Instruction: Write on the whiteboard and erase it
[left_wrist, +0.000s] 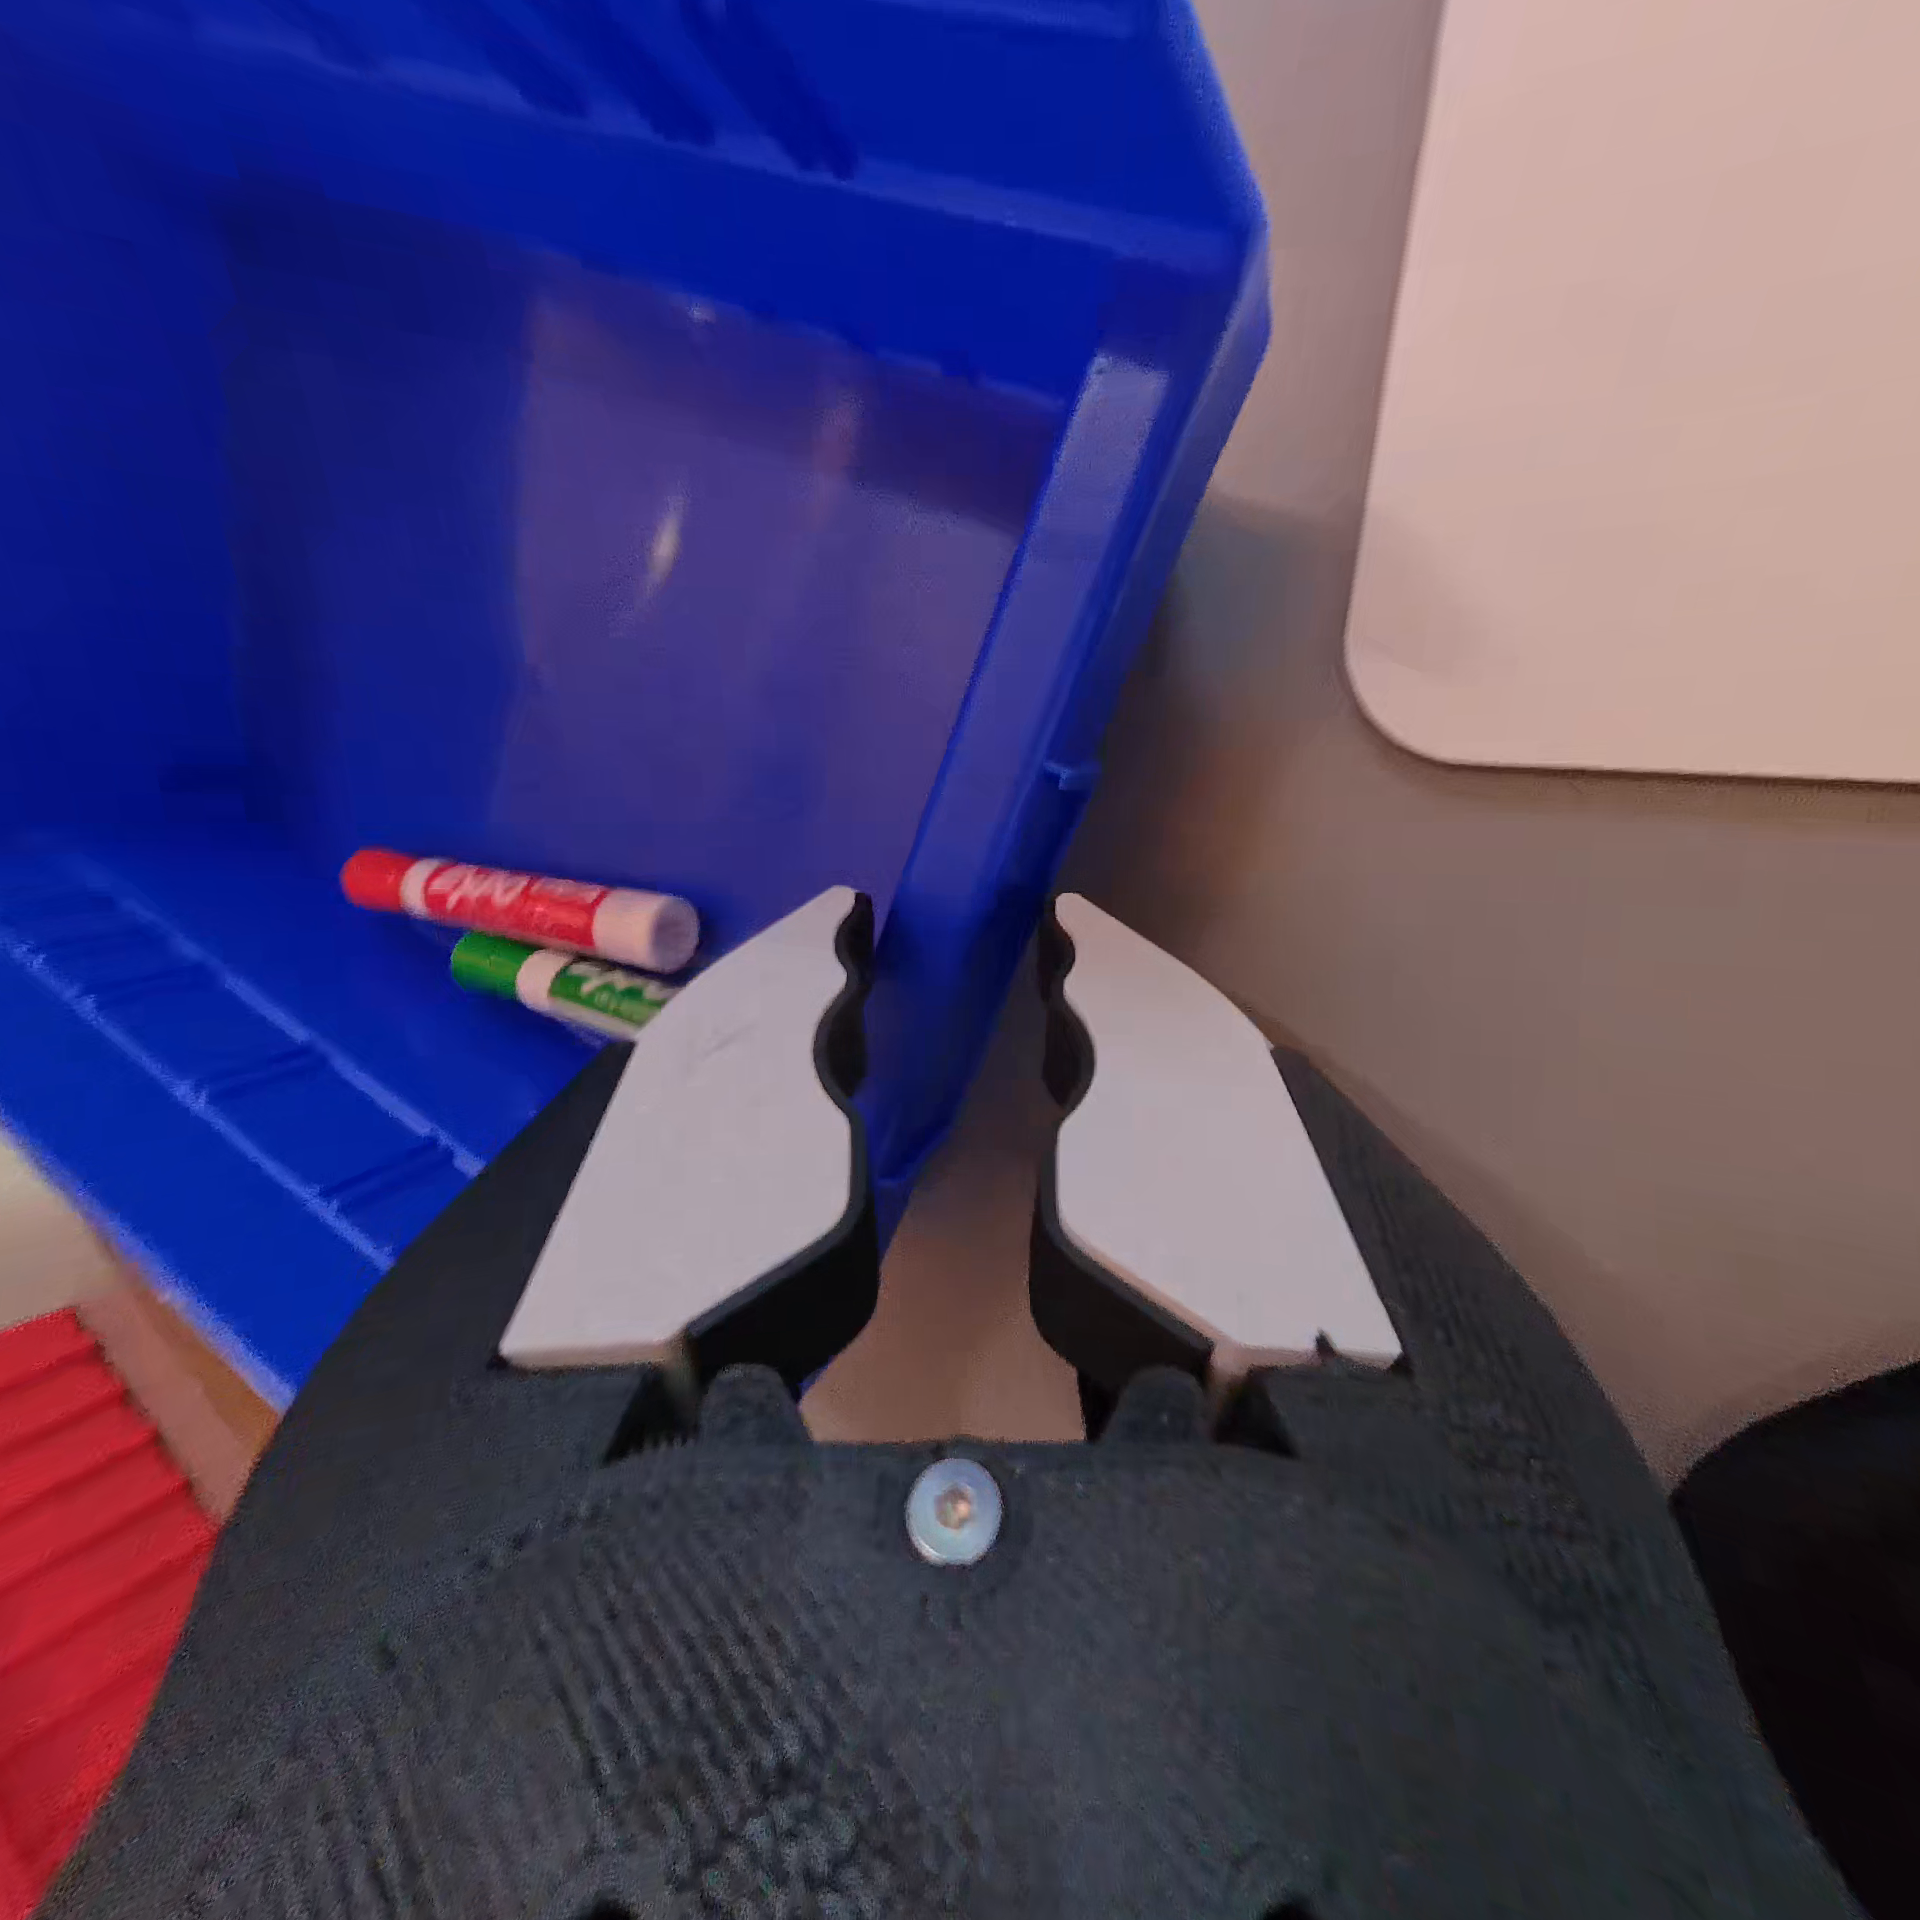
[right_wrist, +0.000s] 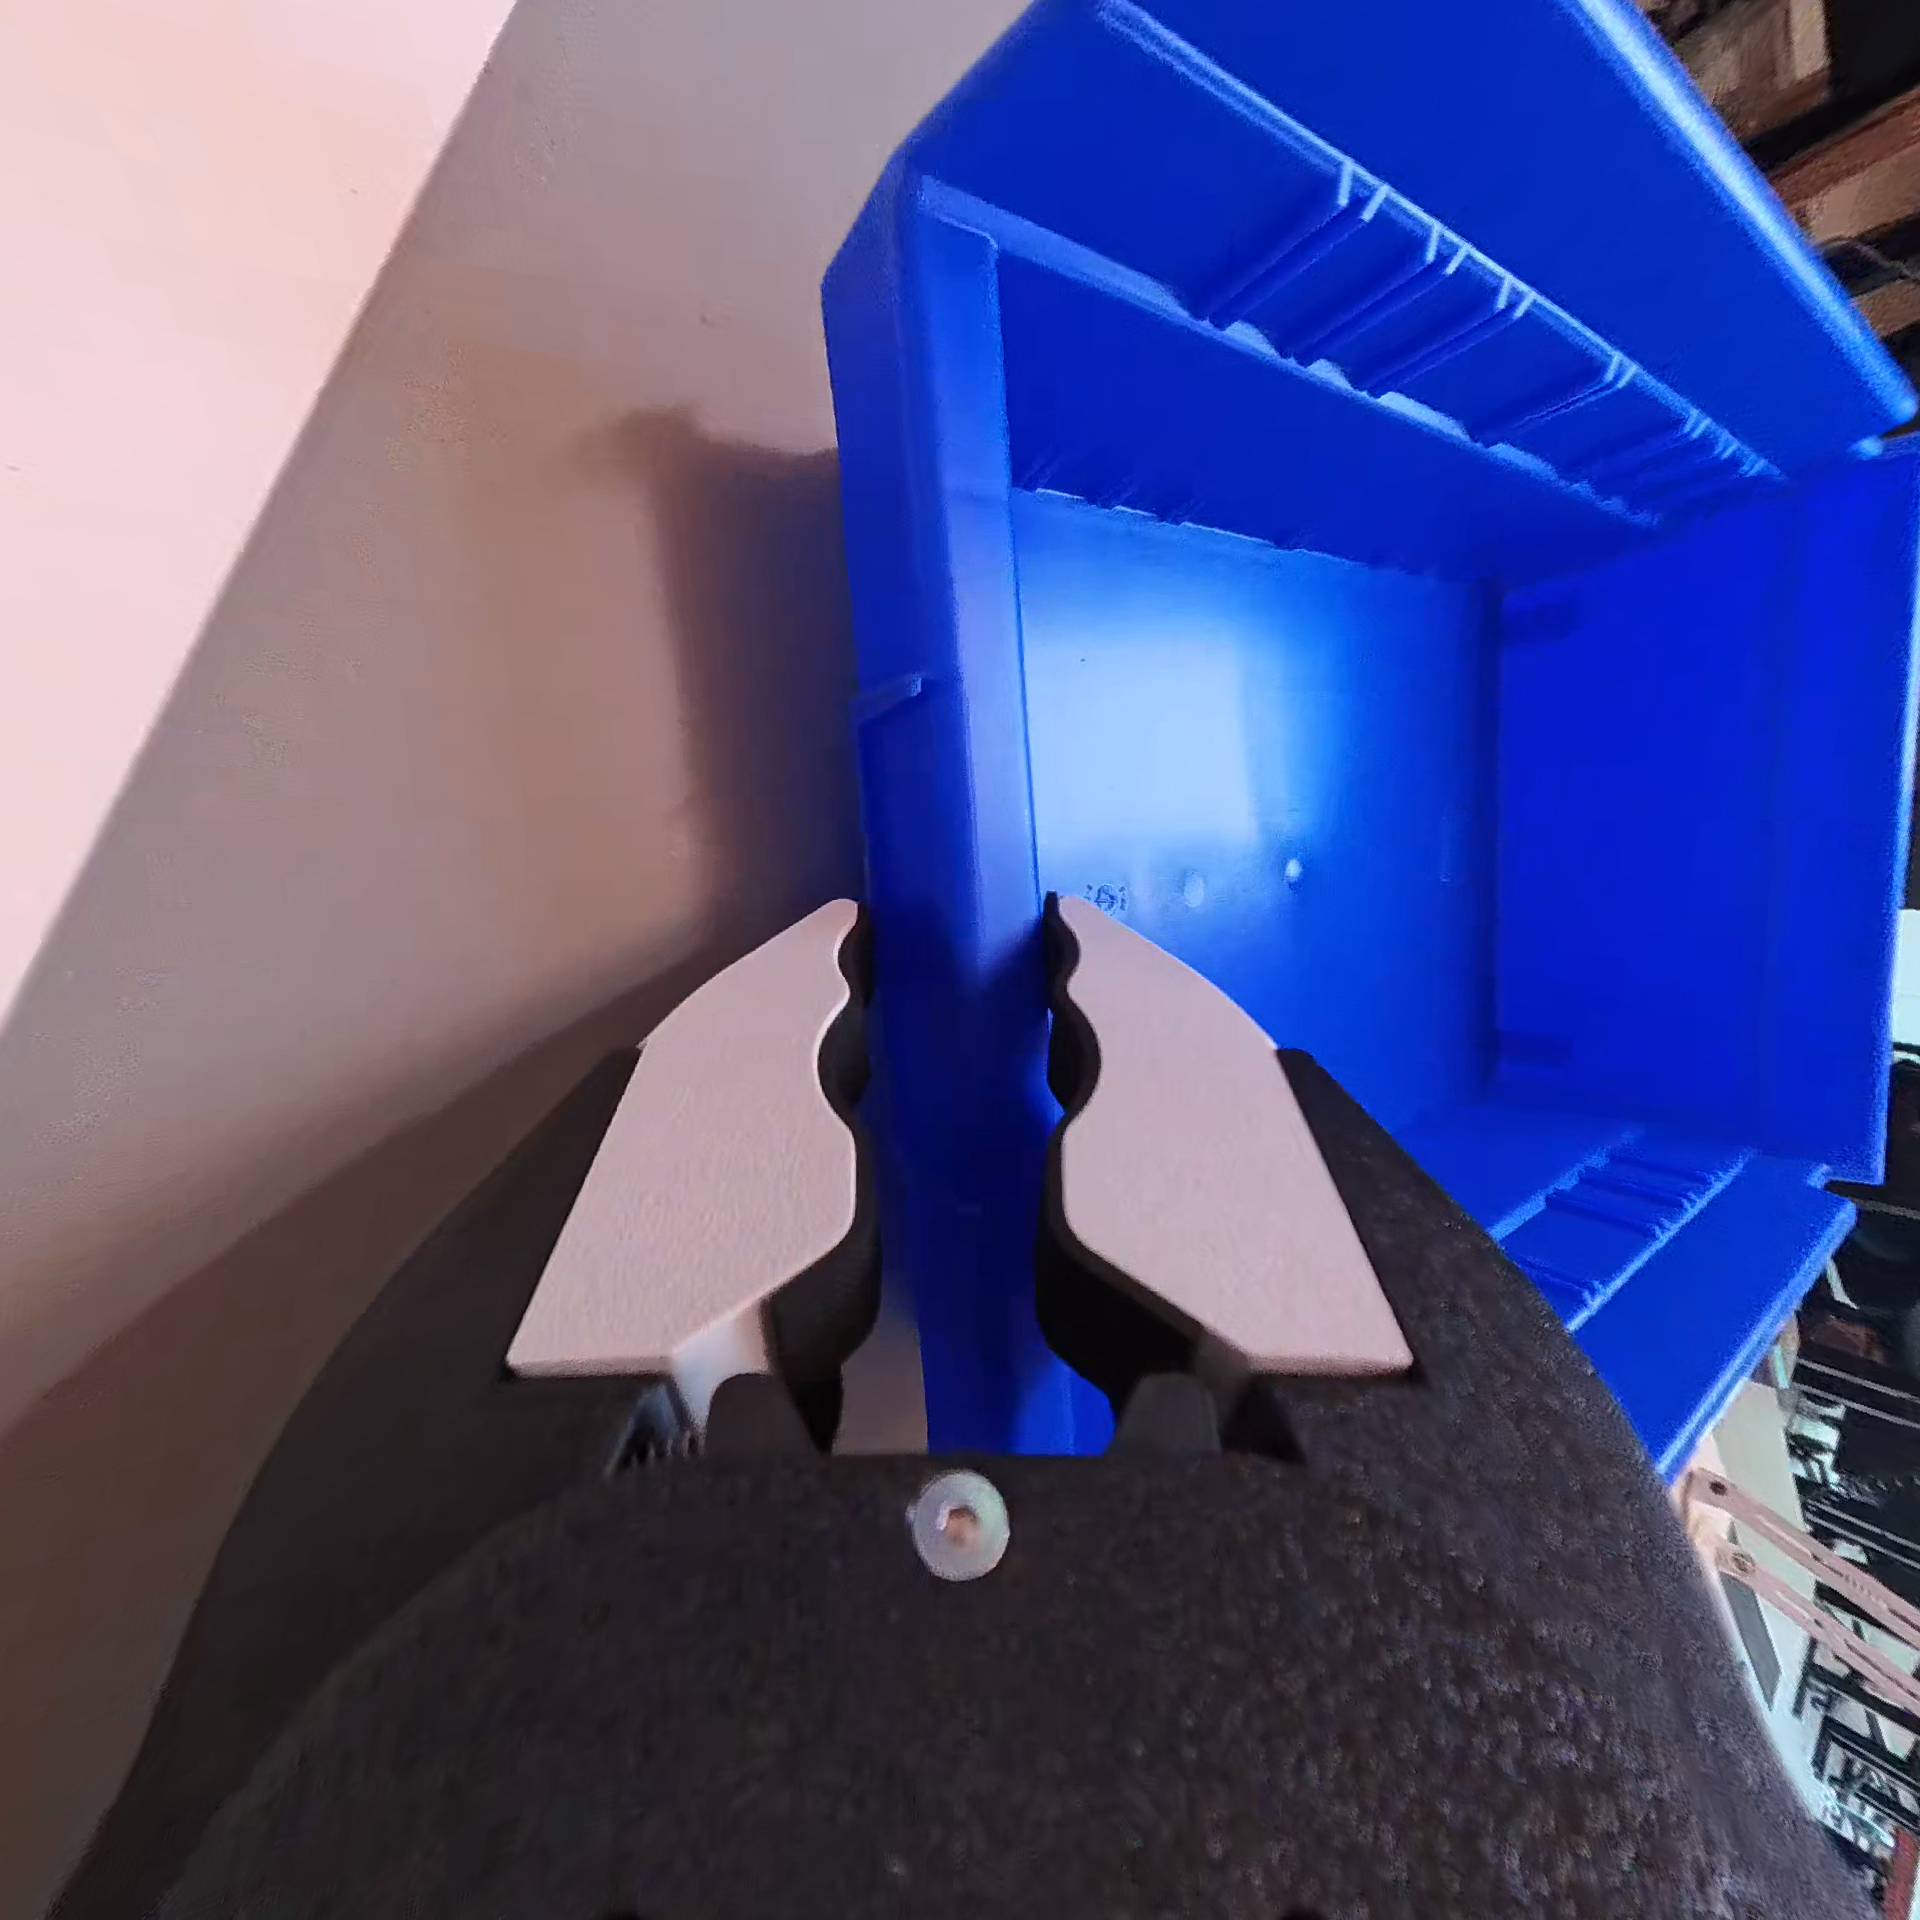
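Early stage: whiteboard (left_wrist: 1662, 395) blank, red marker (left_wrist: 520, 907) and green marker (left_wrist: 556, 982) unpicked in blue bin (left_wrist: 644, 540); left gripper (left_wrist: 956, 925) parted, empty; right gripper (right_wrist: 951, 925) clamping bin wall.

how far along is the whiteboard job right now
Done: nothing shows yet; the visible part of the whiteboard is blank.
In hand: the right gripper straddles the side wall of a blue bin, fingers touching it; the left gripper is open and empty at the bin's edge.
Left: picking the red marker or green marker from the bin, writing, erasing.
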